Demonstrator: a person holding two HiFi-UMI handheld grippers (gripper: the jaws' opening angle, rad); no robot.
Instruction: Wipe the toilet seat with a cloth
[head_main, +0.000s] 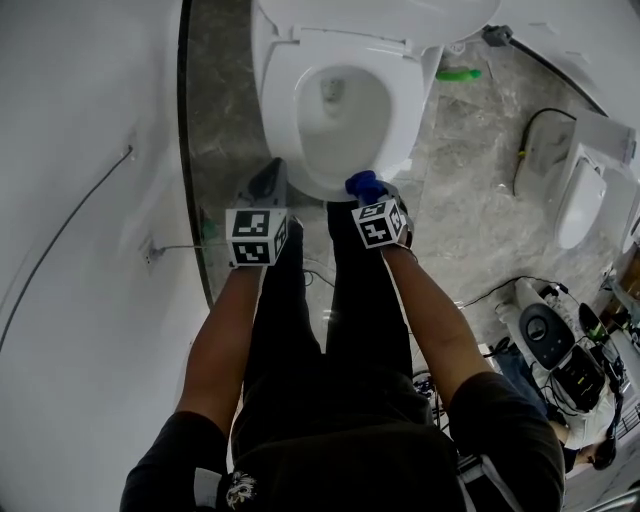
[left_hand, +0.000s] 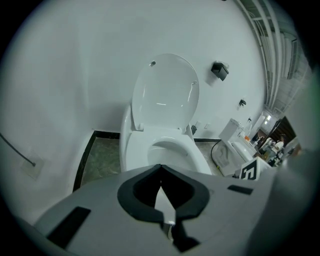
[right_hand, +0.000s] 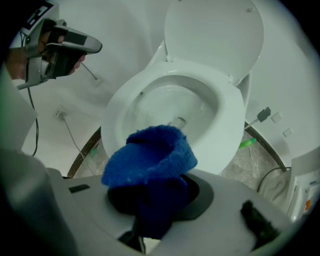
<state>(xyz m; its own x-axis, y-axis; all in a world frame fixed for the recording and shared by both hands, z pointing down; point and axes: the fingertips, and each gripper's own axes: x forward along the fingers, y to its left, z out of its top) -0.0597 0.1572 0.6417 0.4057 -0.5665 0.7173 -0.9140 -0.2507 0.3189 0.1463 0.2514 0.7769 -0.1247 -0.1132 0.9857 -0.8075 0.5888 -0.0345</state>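
A white toilet stands ahead with its lid (left_hand: 167, 92) raised and its seat (head_main: 290, 100) down around the bowl (right_hand: 172, 107). My right gripper (head_main: 368, 190) is shut on a bunched blue cloth (right_hand: 152, 160), which sticks out of the jaws just short of the seat's front rim (right_hand: 220, 150). In the head view the cloth (head_main: 364, 185) hangs at the seat's near edge. My left gripper (head_main: 268, 183) is shut with nothing in it, held left of the bowl's front, a little apart from the seat (left_hand: 170, 150).
A white curved wall (head_main: 90, 200) runs along the left, with a cable (head_main: 70, 220) on it. A green object (head_main: 458, 74) lies on the marble floor right of the toilet. More white fixtures (head_main: 585, 195) and electronic gear (head_main: 560, 350) crowd the right side.
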